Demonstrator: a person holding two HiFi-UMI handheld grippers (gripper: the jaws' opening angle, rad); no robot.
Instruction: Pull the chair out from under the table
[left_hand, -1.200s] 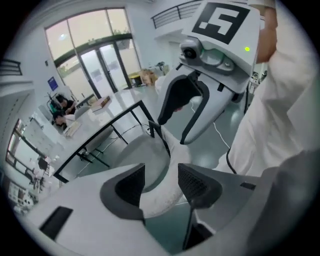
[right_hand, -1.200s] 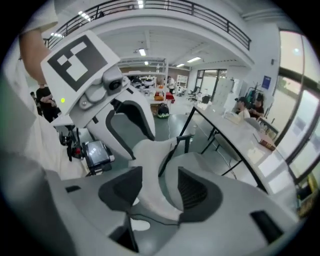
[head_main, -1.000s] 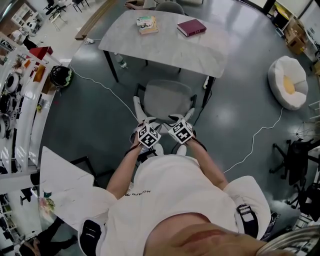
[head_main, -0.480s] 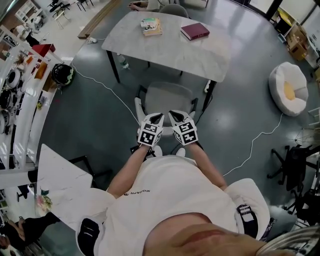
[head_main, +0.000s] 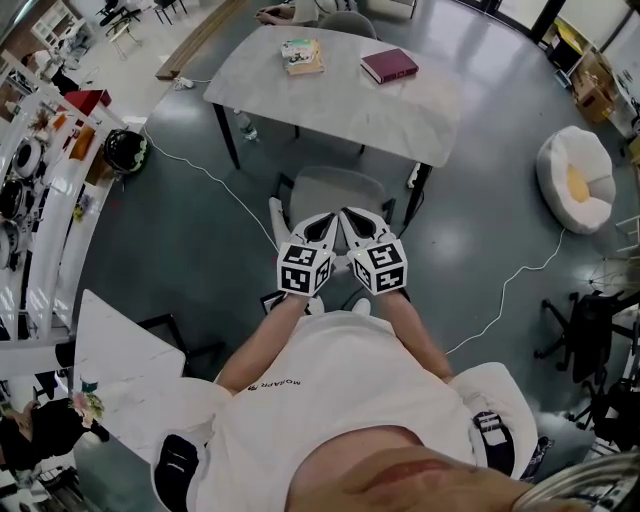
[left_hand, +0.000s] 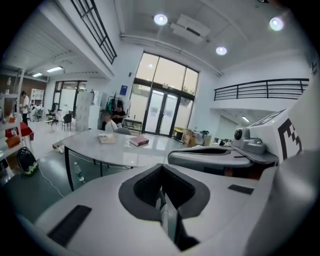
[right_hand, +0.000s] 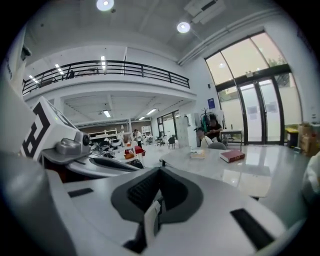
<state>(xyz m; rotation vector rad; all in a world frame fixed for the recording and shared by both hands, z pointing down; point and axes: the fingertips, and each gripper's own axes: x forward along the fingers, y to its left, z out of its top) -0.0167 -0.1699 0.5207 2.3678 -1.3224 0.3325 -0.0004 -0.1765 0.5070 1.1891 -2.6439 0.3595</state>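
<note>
**Most of the pull apparently done**

Grey padded chair (head_main: 335, 192) standing just in front of the near edge of the pale grey tabletop (head_main: 330, 100), seat showing almost whole, only its far rim at that edge. Judged left: little, perhaps some extra clearance. Held by nothing. Left gripper (head_main: 322, 226) and right gripper (head_main: 355, 222) side by side above the seat's near part, jaws pressed together on nothing, aimed forward and slightly downward.

Bright ceiling lights; glare on glossy floor (head_main: 190, 250); strong fisheye bending at edges.
</note>
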